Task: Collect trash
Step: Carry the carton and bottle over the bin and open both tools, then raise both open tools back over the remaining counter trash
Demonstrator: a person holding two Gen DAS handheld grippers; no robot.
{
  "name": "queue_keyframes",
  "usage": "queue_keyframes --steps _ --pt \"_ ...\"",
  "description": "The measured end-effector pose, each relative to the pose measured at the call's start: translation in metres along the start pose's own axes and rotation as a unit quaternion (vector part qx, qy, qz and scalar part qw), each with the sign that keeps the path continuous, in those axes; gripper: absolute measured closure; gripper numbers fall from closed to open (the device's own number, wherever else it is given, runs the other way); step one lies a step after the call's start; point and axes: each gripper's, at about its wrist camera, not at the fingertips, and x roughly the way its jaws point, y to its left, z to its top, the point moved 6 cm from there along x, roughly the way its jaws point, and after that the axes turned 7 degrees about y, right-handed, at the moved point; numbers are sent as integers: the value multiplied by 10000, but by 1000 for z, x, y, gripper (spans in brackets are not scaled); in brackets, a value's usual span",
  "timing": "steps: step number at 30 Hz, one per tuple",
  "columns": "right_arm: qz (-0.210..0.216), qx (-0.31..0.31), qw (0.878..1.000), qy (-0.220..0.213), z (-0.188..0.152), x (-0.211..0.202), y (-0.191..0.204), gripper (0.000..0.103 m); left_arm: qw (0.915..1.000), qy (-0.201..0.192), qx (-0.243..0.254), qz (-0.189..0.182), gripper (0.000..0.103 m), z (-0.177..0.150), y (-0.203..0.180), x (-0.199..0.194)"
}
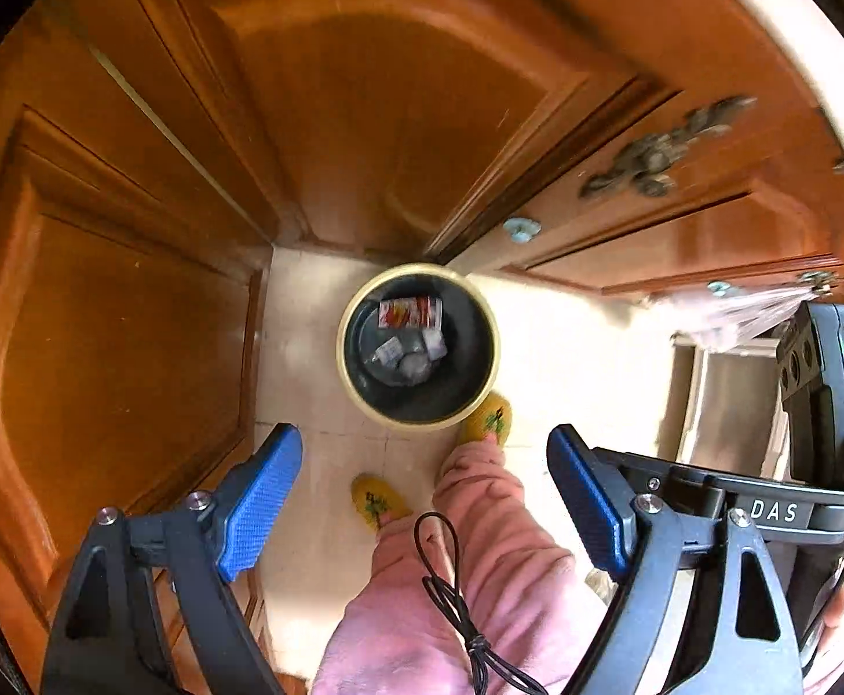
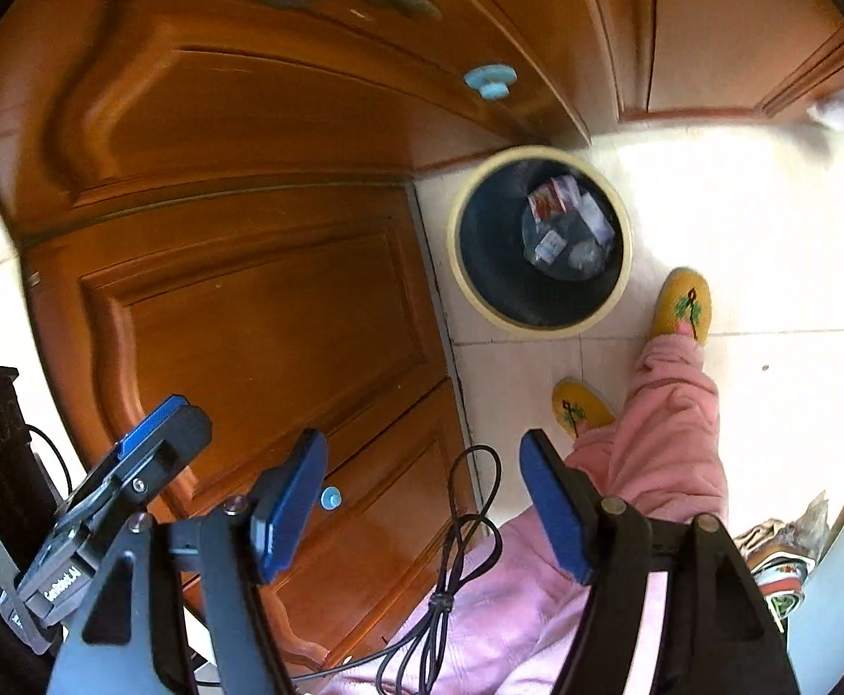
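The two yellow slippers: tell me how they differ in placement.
The forward slipper touches the trash bin's cream rim; the rear slipper stands clear of it. The forward slipper shows its whole embroidered top, the rear slipper is partly covered by the pink trouser leg. Both are yellow with flower embroidery.

A pale tiled floor [image 1: 306,313] lies far below both held grippers. Directly on it stands a round bin [image 1: 417,344] with a cream rim and dark inside, set in the corner right against the wooden cabinet doors [image 1: 132,318], ahead of the fingers. Nearer the grippers than the bin, two yellow slippers [image 2: 683,304] rest on the tiles, one just beside the bin's rim, the other a little apart from it.
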Motion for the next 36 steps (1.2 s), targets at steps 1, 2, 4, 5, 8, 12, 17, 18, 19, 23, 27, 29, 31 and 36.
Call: queue_keyframes --steps 1,2,4,5,8,12,17,18,19,23,27,29,31,36 --pt "-40 -50 9999 -129 -5 -9 5 33 10000 -89 4 -17 18 -4 1 -6" --pt "-73 -107 9996 -240 -9 -16 8 34 9998 -192 7 -38 18 -8 0 -15" --pt "-147 -244 9985 -476 -18 -33 18 34 9991 -422 -6 -73 18 -14 -6 -37" --pt "-180 -325 9975 -601 -23 -42 23 34 9985 -544 -6 -109 18 -16 -7 -47" --pt "-335 -612 9917 -1079 -41 -73 41 34 9957 -903 86 -173 18 -19 -11 -80" --pt "-503 -943 9787 -1754 -69 -118 68 34 9899 -1365 368 -142 18 -22 -27 -134" --pt "-715 -1377 9547 -2538 -96 -175 100 34 9758 -2066 710 -126 18 -20 -51 -207" --pt "-744 -1456 9491 -2691 -100 -188 105 34 9724 -2194 778 -128 18 -20 -55 -220" --pt "-755 -1539 9423 -2875 -104 -203 113 34 9686 -2336 839 -129 18 -20 -59 -235" --pt "-671 -1712 9229 -3382 -114 -246 137 34 9541 -2815 1019 -106 18 -18 -75 -288" --pt "-708 -1893 9040 -3766 -119 -283 159 34 9422 -3168 1089 -89 18 -13 -86 -333" --pt "-755 -1959 8981 -3865 -117 -297 166 34 9372 -3306 1111 -65 18 -8 -89 -348" --pt "-775 -2005 8934 -3945 -115 -313 172 34 9336 -3405 1116 2 18 -2 -92 -359" --pt "-821 -2147 8826 -4101 -101 -344 189 34 9286 -3575 991 140 18 27 -87 -384"
